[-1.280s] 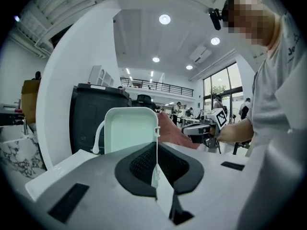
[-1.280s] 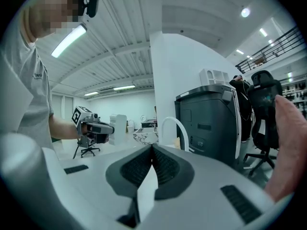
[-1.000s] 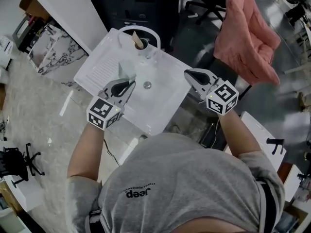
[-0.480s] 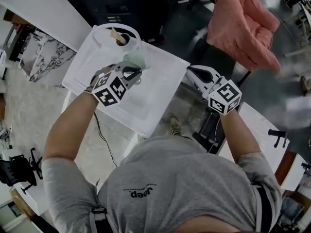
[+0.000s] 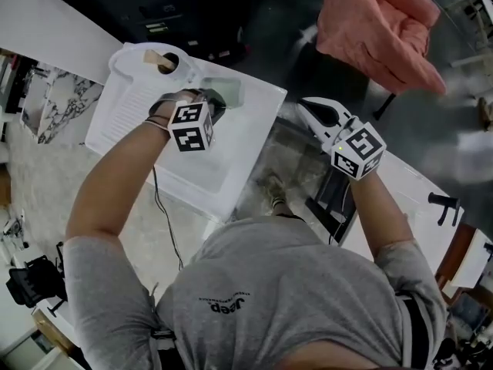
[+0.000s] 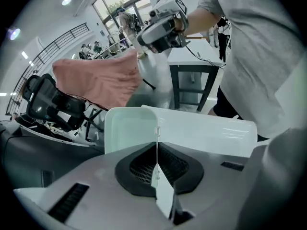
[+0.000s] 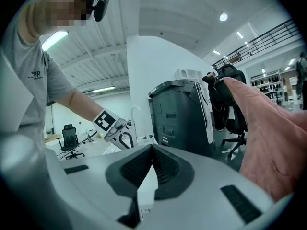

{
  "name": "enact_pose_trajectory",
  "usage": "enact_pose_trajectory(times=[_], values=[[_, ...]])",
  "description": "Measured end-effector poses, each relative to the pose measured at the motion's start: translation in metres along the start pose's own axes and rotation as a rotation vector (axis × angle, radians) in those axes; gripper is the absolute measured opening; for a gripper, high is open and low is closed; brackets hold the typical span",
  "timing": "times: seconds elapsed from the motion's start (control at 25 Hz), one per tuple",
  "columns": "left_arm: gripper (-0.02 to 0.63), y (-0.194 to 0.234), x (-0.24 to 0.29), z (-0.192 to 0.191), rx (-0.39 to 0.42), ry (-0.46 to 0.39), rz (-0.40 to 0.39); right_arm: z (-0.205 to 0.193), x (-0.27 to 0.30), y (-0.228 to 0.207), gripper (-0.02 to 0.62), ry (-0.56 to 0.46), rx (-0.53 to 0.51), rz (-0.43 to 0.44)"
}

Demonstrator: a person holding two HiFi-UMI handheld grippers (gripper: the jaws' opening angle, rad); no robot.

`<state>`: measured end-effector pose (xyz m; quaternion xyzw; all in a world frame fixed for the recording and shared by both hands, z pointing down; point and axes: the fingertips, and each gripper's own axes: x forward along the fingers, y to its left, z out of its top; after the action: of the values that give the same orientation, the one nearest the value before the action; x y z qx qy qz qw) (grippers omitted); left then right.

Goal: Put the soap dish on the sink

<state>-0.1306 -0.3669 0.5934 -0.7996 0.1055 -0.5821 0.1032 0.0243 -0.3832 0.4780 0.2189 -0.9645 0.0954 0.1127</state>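
The soap dish (image 5: 228, 91) is a pale green tray held over the back of the white sink (image 5: 236, 169), close to the faucet. My left gripper (image 5: 212, 106) points steeply down and is shut on the dish's thin wall. In the left gripper view, that wall runs between the closed jaws of the left gripper (image 6: 157, 147), and the soap dish (image 6: 128, 128) opens out to the left. My right gripper (image 5: 303, 105) hovers off the sink's right side, shut with nothing held. The right gripper (image 6: 163, 25) also shows in the left gripper view, and the left gripper (image 7: 117, 134) in the right gripper view.
The sink has a ribbed drainboard (image 5: 131, 108) at its left and a curved faucet (image 5: 139, 51) with a wooden piece (image 5: 158, 59) at the back. A pink cloth (image 5: 373, 25) hangs over a chair at the upper right. A dark cabinet (image 7: 180, 116) stands behind the sink.
My left gripper carried the soap dish from the middle of the basin toward the back by the faucet, rolling so its marker cube faces up. The right gripper shifted slightly.
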Motion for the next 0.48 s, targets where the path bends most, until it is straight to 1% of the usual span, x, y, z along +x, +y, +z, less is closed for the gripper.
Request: enact_pose_trajectory(times=[0.24,0.48], values=[[0.017,-0.007,0.049,-0.014,0.078,0.092,-0.062,-0.013,-0.008,-0.018,0.058,0.003,0.022,-0.019],[0.017,-0.006,0.08,-0.022,0.133,0.146,-0.089,-0.024,-0.009,-0.029,0.058,0.012,0.039,-0.023]])
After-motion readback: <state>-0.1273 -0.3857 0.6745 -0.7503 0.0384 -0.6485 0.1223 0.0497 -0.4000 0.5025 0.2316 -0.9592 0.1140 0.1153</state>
